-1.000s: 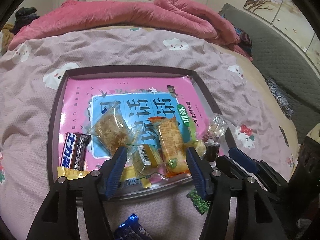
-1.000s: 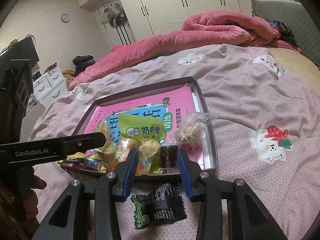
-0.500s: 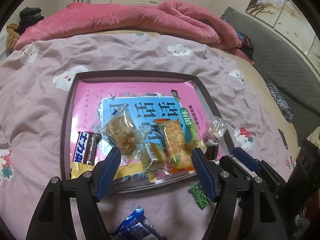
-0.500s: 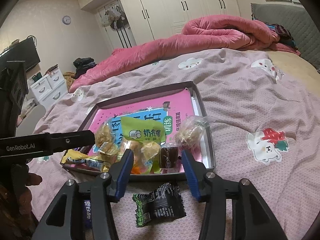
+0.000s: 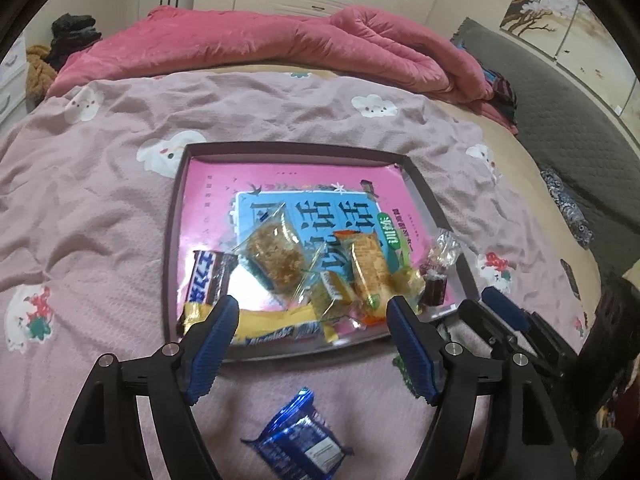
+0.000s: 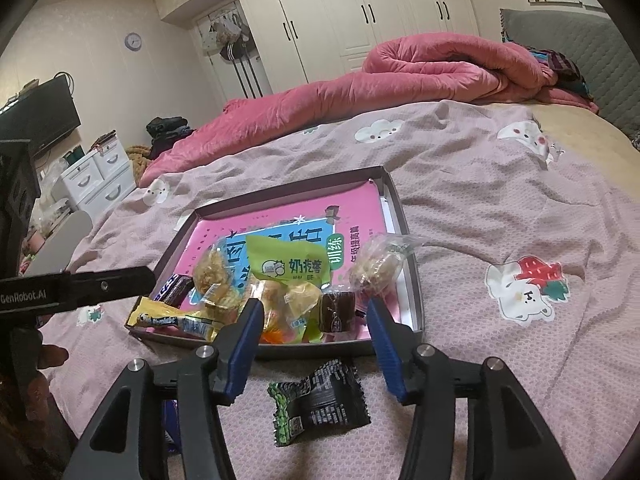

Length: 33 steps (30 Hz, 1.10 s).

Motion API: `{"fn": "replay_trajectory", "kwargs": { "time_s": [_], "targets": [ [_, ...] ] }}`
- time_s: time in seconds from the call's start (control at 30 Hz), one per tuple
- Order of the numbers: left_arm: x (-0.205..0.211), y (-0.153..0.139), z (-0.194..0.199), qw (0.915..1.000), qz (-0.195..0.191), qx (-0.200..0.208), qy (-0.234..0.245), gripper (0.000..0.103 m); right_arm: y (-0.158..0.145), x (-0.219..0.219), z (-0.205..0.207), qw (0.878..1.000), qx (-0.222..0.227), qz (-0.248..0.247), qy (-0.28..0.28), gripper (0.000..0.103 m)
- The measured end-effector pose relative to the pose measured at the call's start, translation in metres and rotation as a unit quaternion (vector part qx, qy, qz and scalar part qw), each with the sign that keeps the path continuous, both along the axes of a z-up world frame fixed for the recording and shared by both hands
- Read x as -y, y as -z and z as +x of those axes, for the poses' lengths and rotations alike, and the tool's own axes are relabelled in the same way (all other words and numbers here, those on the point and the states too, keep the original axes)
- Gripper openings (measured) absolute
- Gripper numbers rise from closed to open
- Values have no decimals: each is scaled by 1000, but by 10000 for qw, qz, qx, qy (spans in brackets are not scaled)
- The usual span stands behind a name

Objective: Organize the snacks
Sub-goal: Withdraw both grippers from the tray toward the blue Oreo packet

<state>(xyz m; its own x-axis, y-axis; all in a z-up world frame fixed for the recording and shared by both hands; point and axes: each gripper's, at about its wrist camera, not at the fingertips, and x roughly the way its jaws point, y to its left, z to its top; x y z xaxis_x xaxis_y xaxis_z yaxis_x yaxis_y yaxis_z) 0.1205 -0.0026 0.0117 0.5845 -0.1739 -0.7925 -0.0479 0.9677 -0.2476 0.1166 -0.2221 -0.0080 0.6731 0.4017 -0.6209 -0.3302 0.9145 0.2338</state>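
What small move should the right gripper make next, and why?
Probably lower the right gripper onto the black-and-green packet. That packet lies on the bedspread just outside the tray, below the gripper, whose jaws have just been opening and hold nothing.

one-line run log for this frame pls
left gripper: open, empty, jaws just opening | right gripper: open, empty, jaws just opening | tray: holds snacks | blue packet, black-green packet: on bedspread outside tray
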Motion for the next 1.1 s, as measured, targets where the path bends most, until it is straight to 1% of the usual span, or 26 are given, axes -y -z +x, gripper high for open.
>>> {"fn": "replay_trajectory", "kwargs": {
  "time_s": [0.07,0.17,0.47,0.67,0.77,0.87,0.97,1.1],
  "targets": [
    [-1,1,-4,10000,30,-27,0,78,-1,0,-2,10000,8,-12,-7,55],
    [0,2,-10,9999,80,-62,44,79,-2,0,-6,10000,-2,-36,-4,61],
    [1,-2,-26,9998,184,-36,104,80,-4,-2,-14,9999,-25,-105,-42,67],
    [-1,-3,-35,9998,181,-58,77,80,-4,-3,-18,9998,-73,-158,-16,74],
    [-2,-2,-38,9997,234,-70,80,81,-4,-3,-20,9998,-86,-181,10,75],
    [-2,1,-41,9994,310,-139,105,83,-3,-2,-21,9997,-140,-185,26,76],
    [-4,6,-46,9993,251,-236,149,83,0,-2,-21,9995,-252,-194,8,80],
    [-6,15,-52,9988,189,-387,212,83,8,-3,-21,9985,-464,-290,-20,81]
  ]
}}
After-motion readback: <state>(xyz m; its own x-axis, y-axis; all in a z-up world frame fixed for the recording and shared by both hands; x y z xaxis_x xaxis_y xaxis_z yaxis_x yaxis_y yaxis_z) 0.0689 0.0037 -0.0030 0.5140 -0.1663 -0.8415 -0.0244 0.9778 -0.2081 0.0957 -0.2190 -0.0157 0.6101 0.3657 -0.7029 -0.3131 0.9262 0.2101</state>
